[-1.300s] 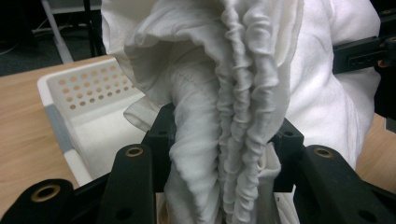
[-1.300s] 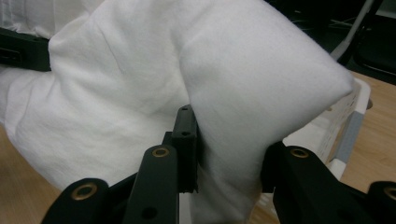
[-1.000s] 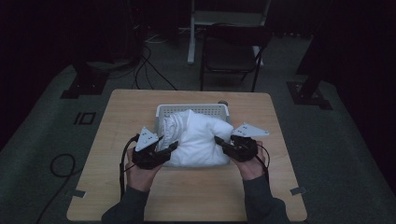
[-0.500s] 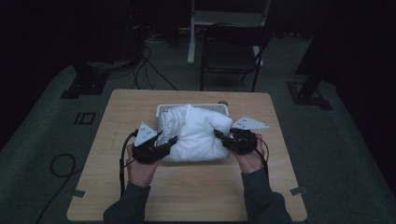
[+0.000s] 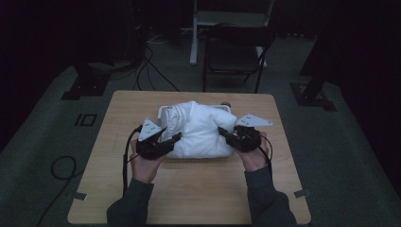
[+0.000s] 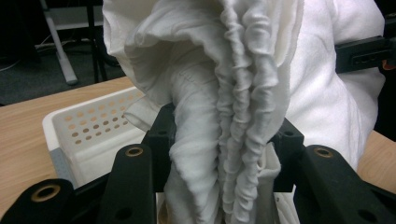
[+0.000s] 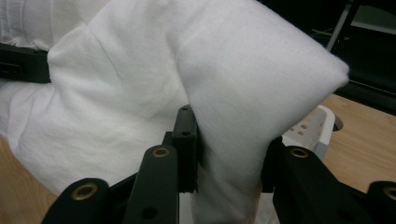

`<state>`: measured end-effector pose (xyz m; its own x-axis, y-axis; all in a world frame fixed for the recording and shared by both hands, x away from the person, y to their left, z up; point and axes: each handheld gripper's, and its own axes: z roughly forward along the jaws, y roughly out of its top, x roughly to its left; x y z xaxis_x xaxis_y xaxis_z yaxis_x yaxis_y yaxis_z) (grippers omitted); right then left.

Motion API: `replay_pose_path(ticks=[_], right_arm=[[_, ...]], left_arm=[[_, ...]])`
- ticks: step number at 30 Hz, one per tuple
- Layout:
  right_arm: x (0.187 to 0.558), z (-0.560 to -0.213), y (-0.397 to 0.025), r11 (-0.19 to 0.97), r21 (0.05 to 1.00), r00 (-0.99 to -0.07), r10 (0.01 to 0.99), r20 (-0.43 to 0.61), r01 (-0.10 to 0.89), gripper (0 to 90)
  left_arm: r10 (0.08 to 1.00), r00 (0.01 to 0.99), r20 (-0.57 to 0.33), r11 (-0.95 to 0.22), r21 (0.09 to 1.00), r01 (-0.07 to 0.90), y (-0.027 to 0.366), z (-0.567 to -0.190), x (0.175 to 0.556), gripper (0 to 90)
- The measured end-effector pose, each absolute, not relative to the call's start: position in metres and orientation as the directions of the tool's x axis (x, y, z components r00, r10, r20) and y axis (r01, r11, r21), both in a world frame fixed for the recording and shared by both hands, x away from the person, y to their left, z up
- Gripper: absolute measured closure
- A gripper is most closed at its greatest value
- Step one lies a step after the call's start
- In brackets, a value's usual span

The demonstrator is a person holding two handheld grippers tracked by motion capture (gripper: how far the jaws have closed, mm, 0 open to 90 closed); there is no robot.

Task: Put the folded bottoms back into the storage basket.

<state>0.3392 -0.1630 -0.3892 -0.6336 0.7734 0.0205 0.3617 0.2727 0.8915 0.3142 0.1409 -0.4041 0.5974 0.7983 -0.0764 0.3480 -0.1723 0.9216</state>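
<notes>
- The left gripper (image 6: 219, 154) has its jaws closed onto a gathered, ruffled fold of the white cloth (image 6: 243, 93); the fabric runs up between the two black jaws, bunched tight in the narrow gap.
- The right gripper (image 7: 231, 149) has its jaws pressed on a smooth, puffed corner of the same cloth, which bulges out above them.
- In both gripper views the cloth covers the jaw tips, so the inner faces and the exact pinch line are hidden.
- Seen from the high view, the left gripper (image 5: 171, 140) bites the cloth's left end and the right gripper (image 5: 223, 134) its right end, the cloth (image 5: 201, 130) bundled between them.
- The bundle sits over a white perforated basket (image 6: 88, 126), hiding most of it; whether the cloth rests in it or hangs just above cannot be told.
- The basket stands on the wooden table (image 5: 203, 189), towards its far half, and a small dark object at its far rim is too dim to identify.
</notes>
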Motion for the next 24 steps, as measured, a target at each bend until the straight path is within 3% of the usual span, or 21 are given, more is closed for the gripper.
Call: replay_pose_path(ticks=[24], right_arm=[[0.362, -0.385, -0.158, 0.27, 0.891, -0.618, 0.786, 0.015, 0.364, 70.0]], left_arm=[[0.81, 0.581, -0.08, -0.161, 0.922, 0.351, 0.143, -0.404, 0.338, 55.2]])
